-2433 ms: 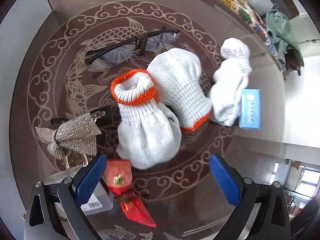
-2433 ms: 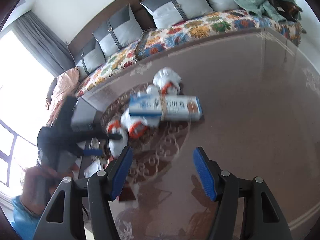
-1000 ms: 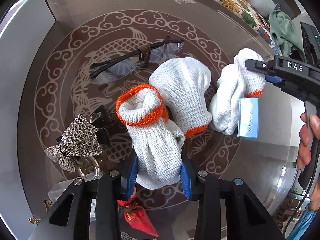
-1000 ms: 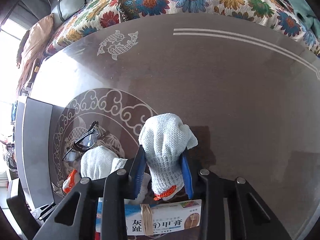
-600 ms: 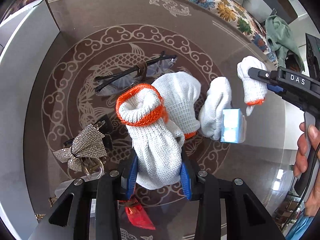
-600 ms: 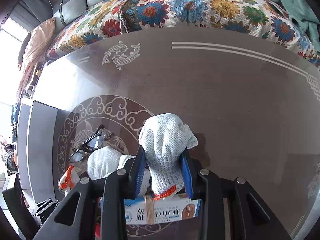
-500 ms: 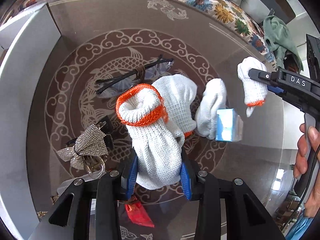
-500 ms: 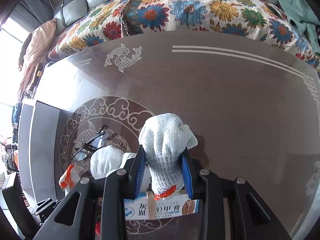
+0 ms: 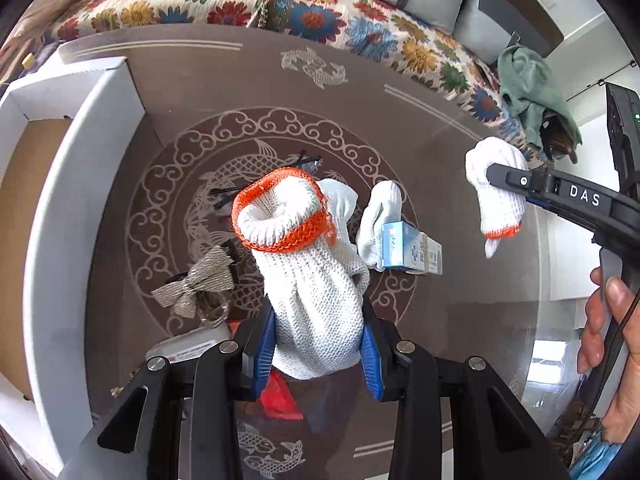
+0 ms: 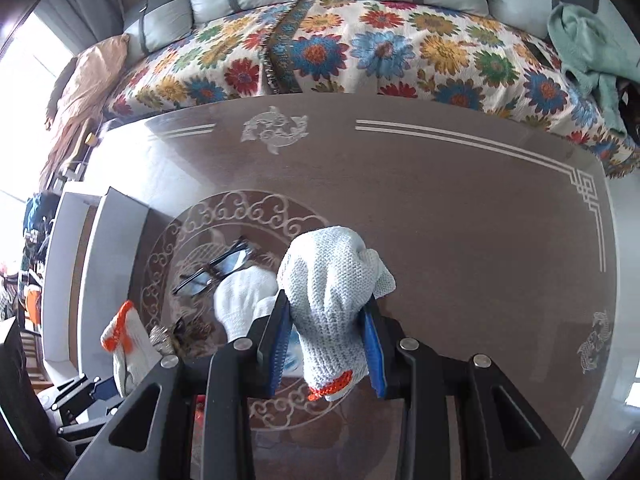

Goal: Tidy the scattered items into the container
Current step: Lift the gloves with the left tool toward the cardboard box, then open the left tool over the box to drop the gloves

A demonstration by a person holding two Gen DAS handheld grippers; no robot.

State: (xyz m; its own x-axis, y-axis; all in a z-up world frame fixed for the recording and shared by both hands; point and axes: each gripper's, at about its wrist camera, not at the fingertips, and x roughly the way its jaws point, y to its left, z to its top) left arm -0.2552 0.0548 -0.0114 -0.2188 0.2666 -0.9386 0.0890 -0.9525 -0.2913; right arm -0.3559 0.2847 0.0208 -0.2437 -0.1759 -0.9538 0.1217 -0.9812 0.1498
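Observation:
My left gripper (image 9: 318, 350) is shut on a white knit glove with an orange cuff (image 9: 304, 272) and holds it above the table. My right gripper (image 10: 328, 344) is shut on another white glove (image 10: 330, 292), also lifted; it shows in the left wrist view (image 9: 498, 196). The white cardboard box (image 9: 56, 200) stands at the left; it shows in the right wrist view (image 10: 92, 272). On the table lie two more white gloves (image 9: 380, 216), a blue-white carton (image 9: 412, 248), glasses (image 10: 216, 266), a beige bow (image 9: 196, 284) and a red item (image 9: 280, 396).
The brown glass table (image 10: 440, 200) has fish patterns. A sofa with a flowered cover (image 10: 360, 48) runs behind it, with a green cloth (image 10: 588, 36) at the right. A clear plastic case (image 9: 188, 348) lies by my left gripper.
Both grippers closed on gloves and have risen with them. The view has pulled back, and the white box has come into sight at the left.

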